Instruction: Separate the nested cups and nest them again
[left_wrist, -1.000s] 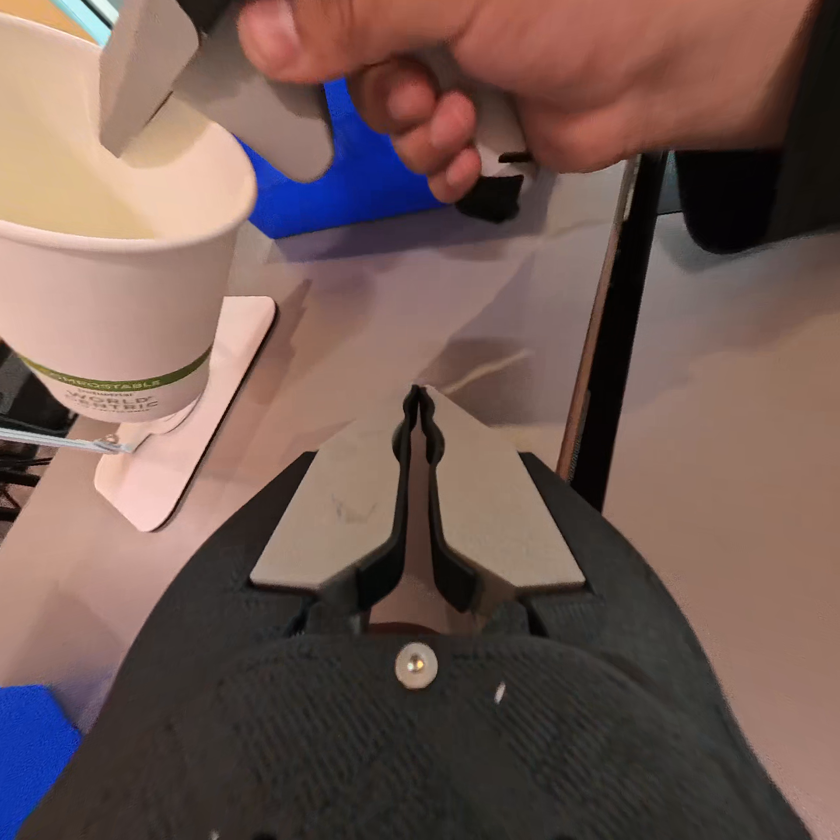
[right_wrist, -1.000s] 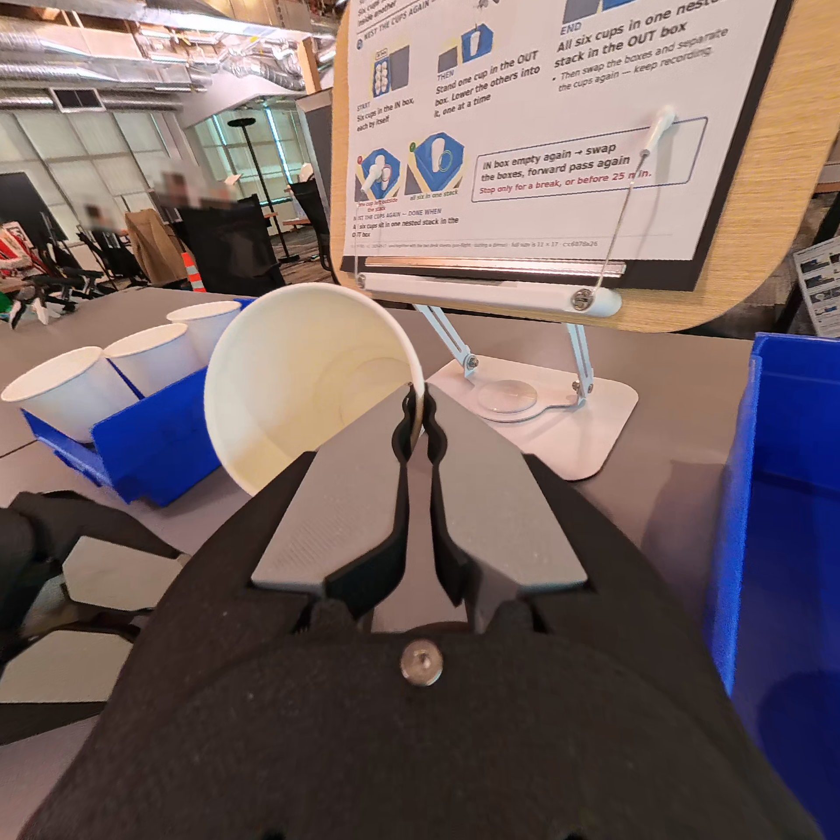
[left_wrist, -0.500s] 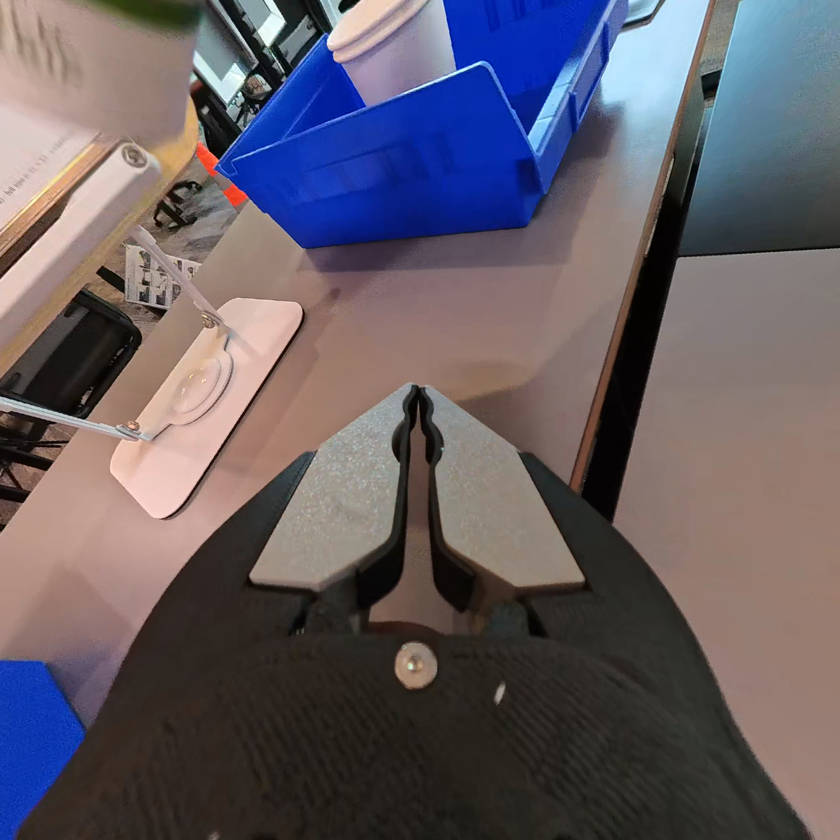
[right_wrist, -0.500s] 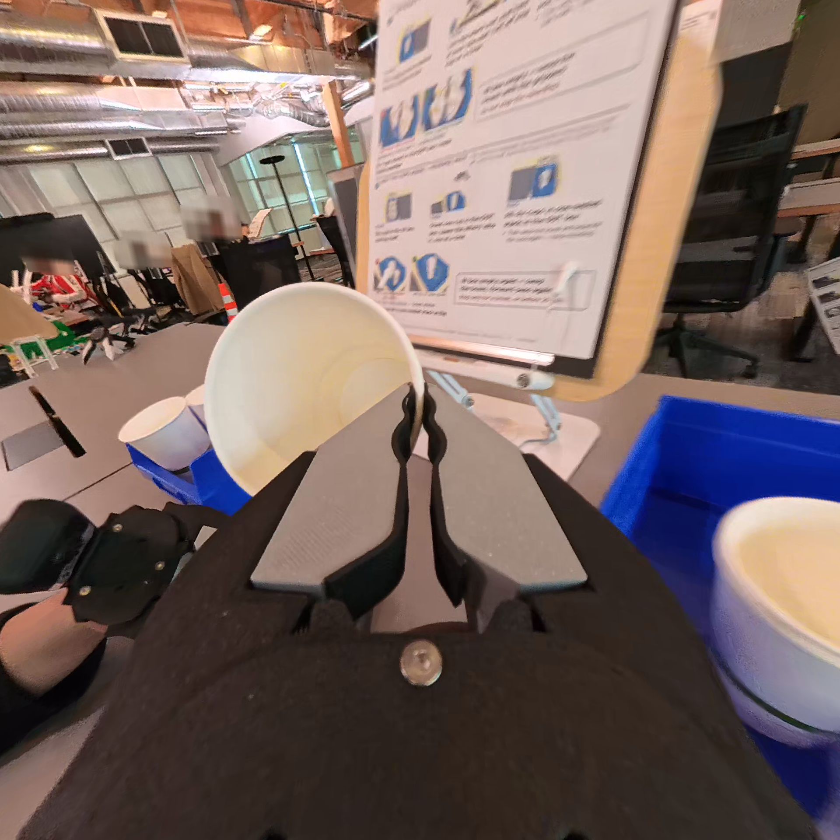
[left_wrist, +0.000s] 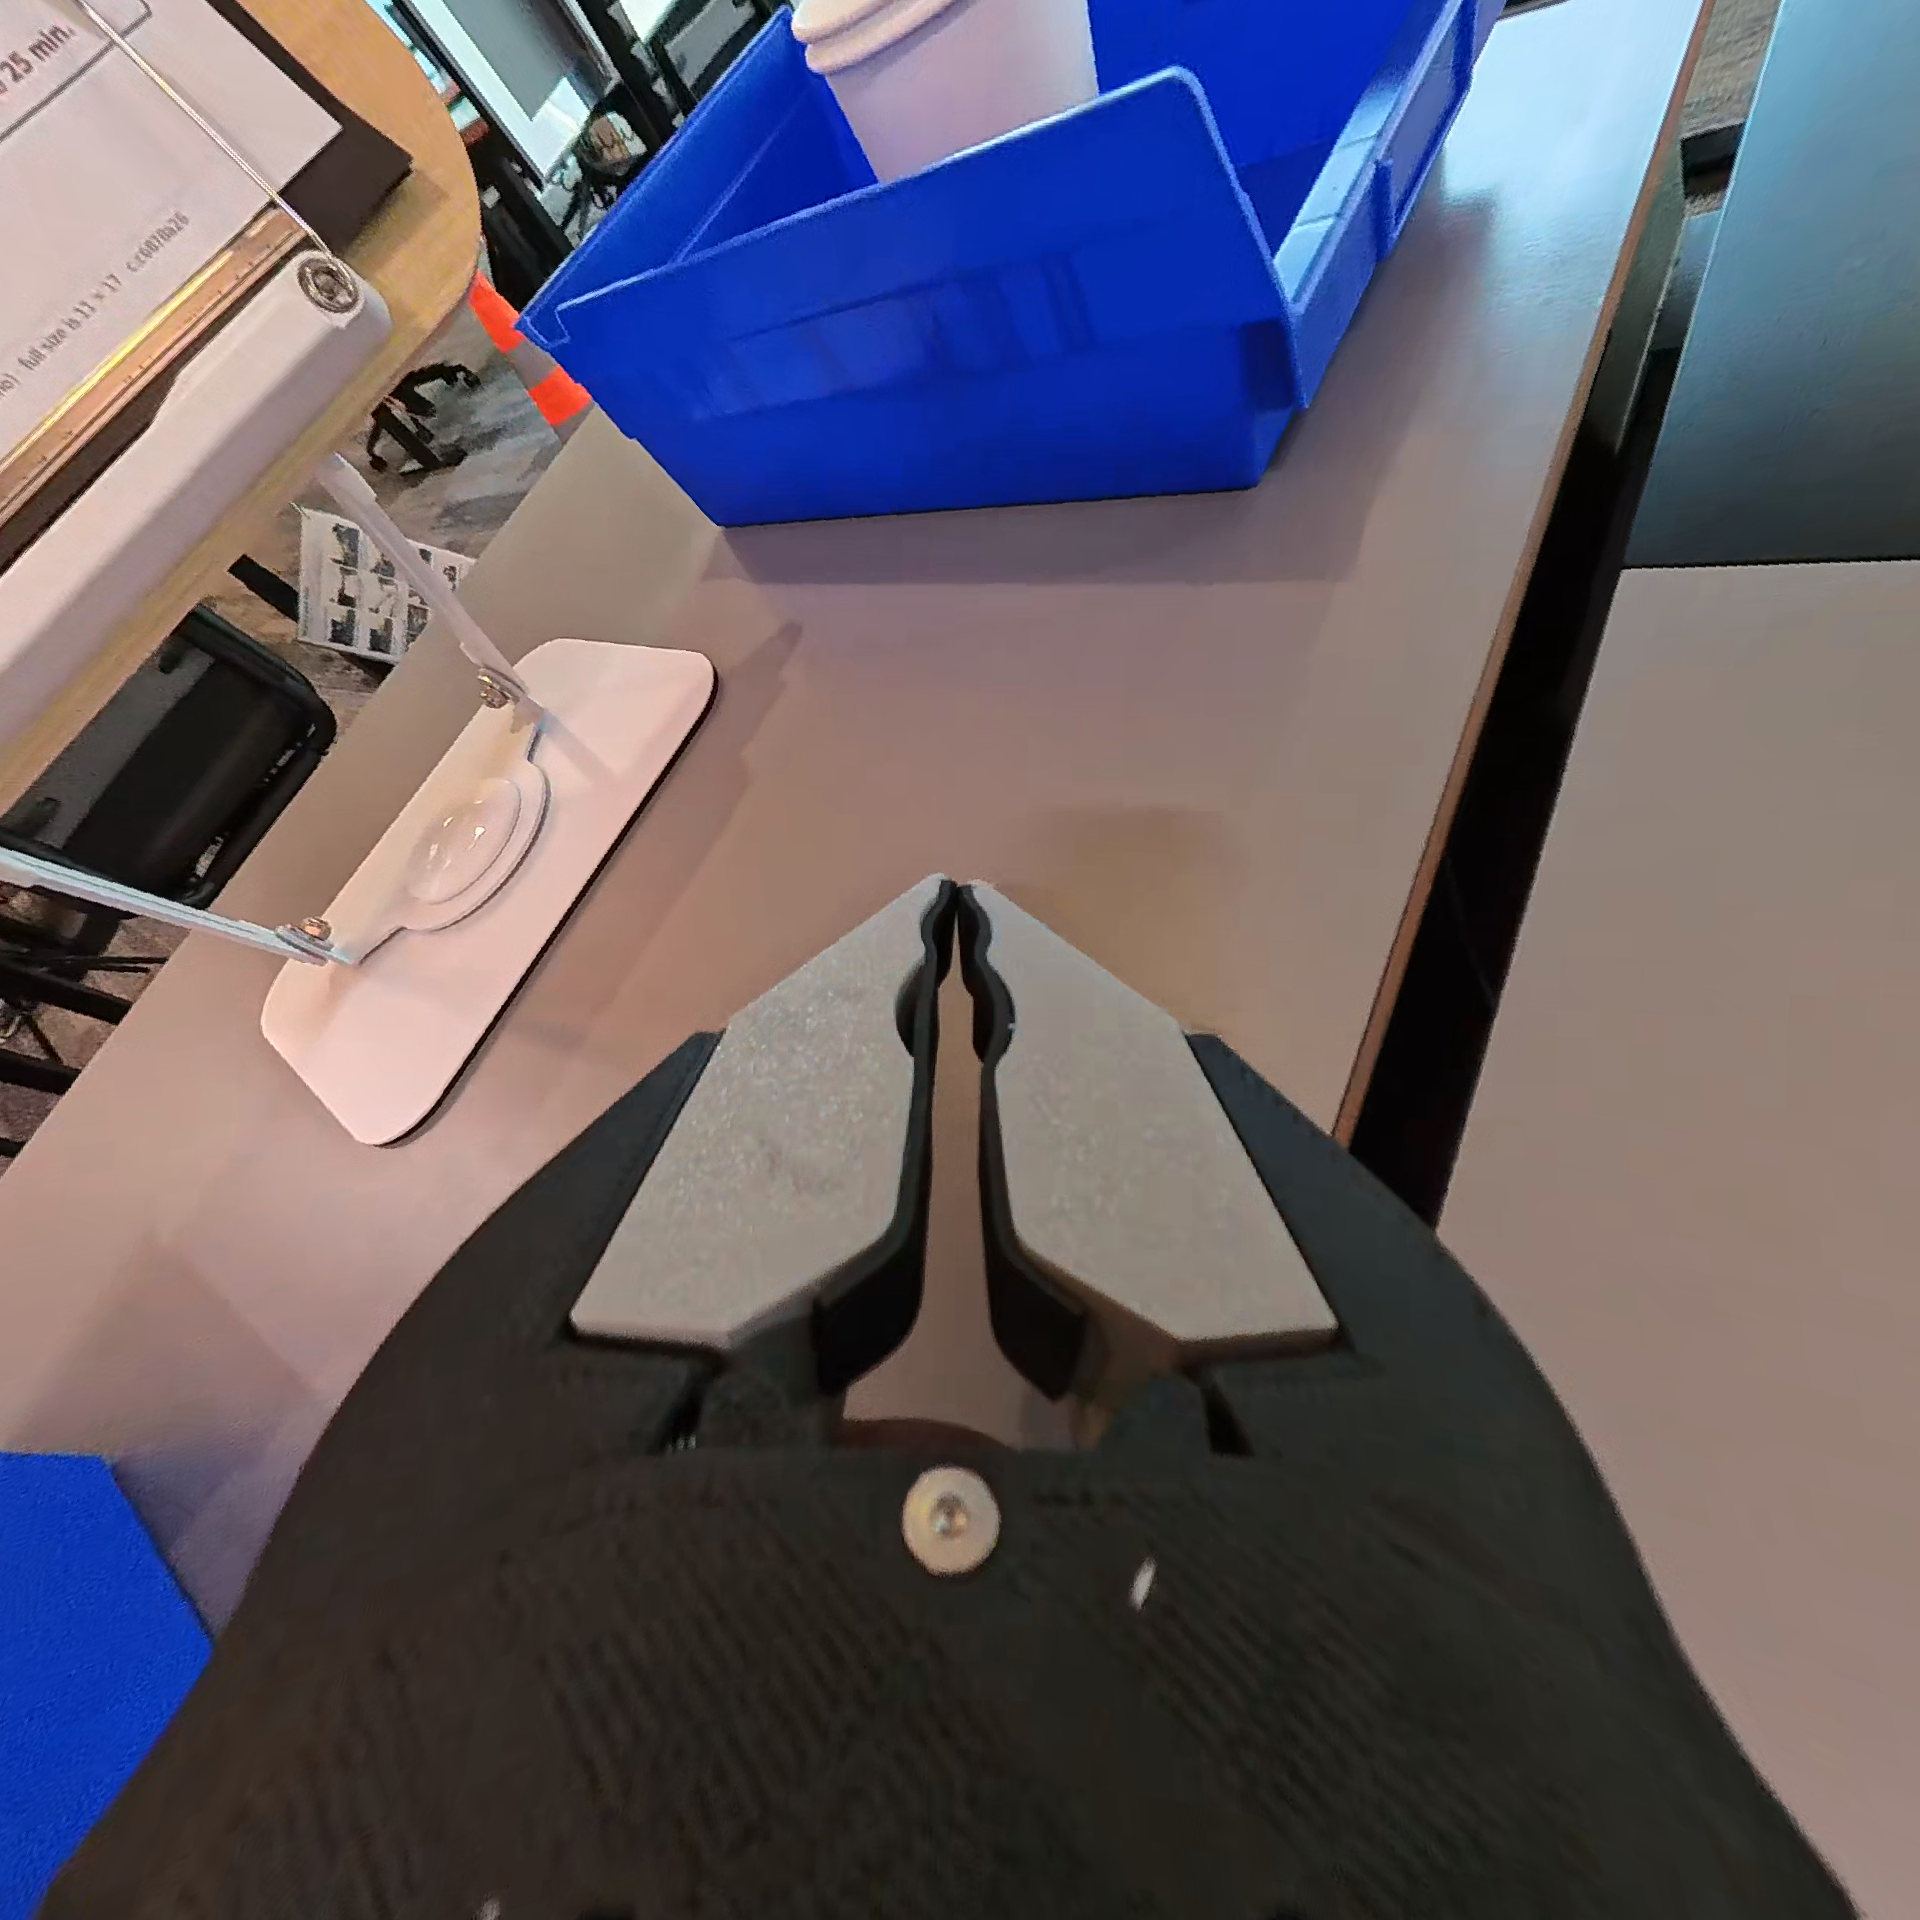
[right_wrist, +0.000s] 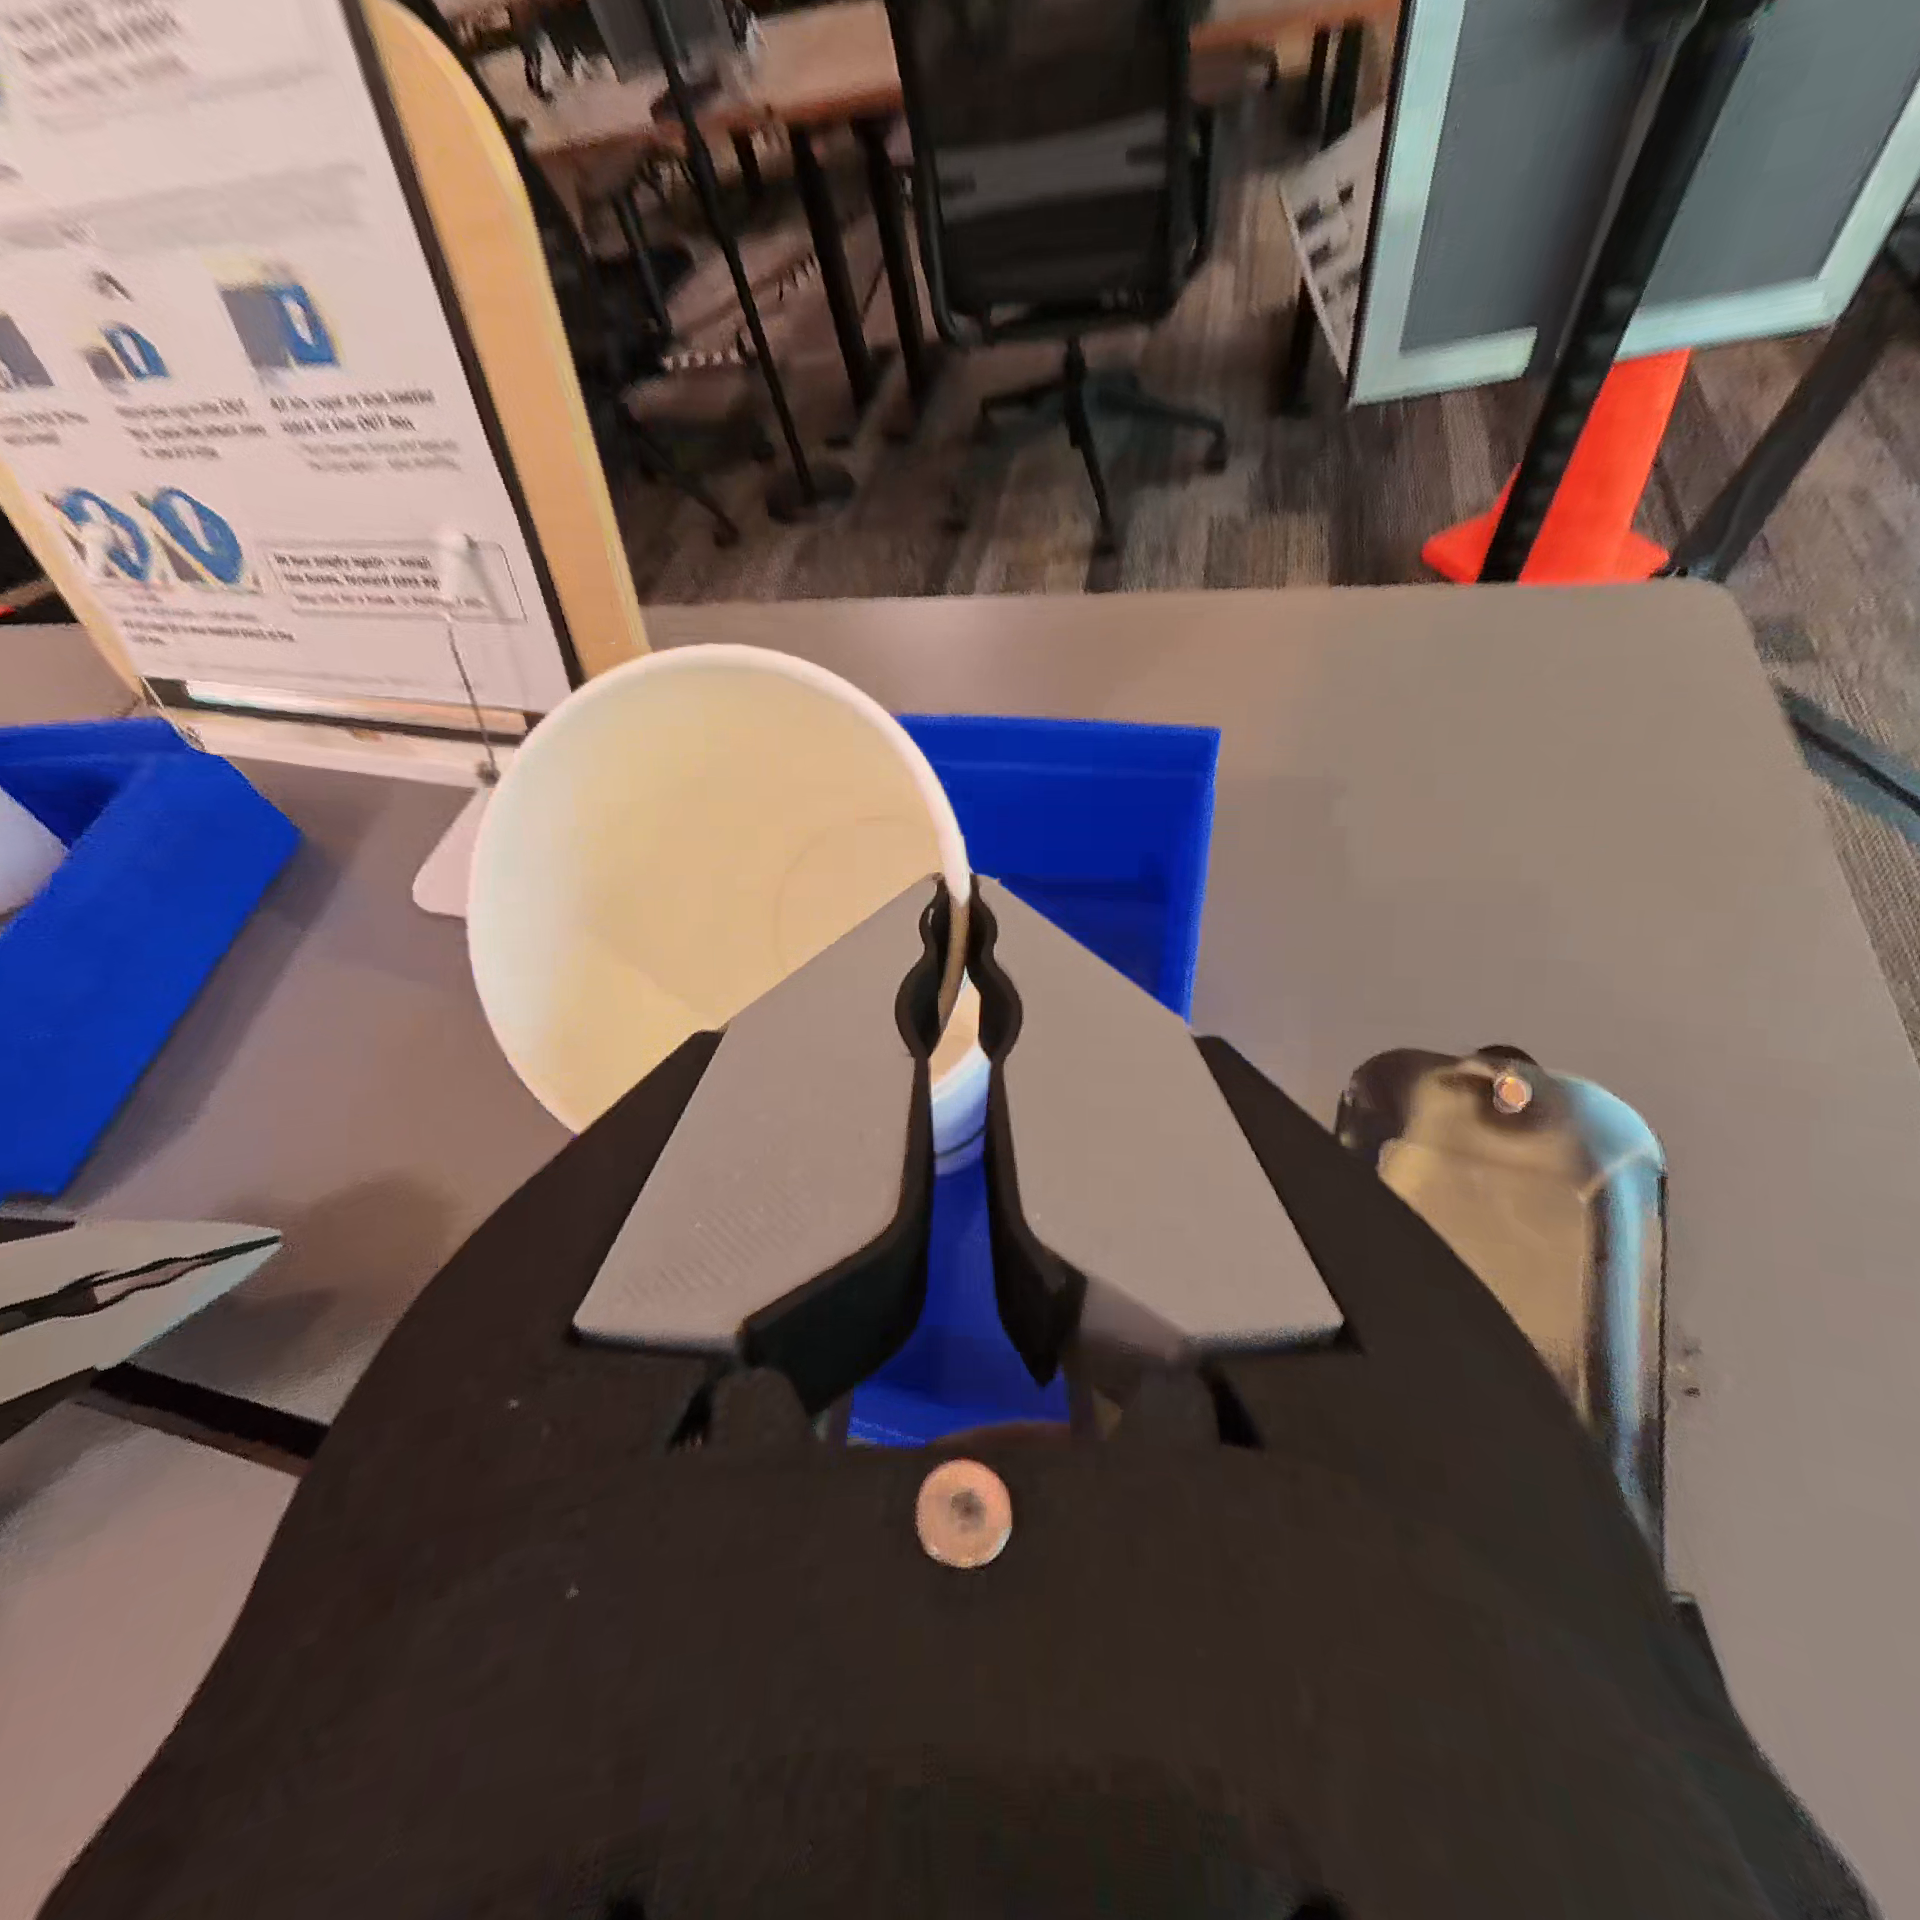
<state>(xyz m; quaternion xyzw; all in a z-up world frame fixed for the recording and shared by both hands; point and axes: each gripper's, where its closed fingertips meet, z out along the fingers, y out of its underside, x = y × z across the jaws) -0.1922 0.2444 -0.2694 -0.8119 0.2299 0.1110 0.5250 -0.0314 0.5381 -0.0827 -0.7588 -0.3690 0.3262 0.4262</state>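
Left tongs (left_wrist: 954, 896) pressed together, empty, hovering over bare table (left_wrist: 1039, 727). Ahead of them: white stand base (left_wrist: 436, 894) at left, blue bin (left_wrist: 987, 343) further back with a white cup (left_wrist: 956, 73) standing in it. Right tongs (right_wrist: 954, 894) pinch the rim of a paper cup (right_wrist: 707, 873), one tip inside the wall, one outside; cup is tilted, mouth toward the camera, hanging above a blue bin (right_wrist: 1081, 821).

Risk, as I judge it: a rim-only pinch on thin paper is weak, so a quick swing could make the cup pivot or slip; lowered at this tilt, it could catch a rim and jam or tip what it meets.

Only the left view shows the standing cup. Only the right view shows the held cup, the instruction board (right_wrist: 260, 395), an orange cone (right_wrist: 1579, 468), plus the left tongs at its left edge.
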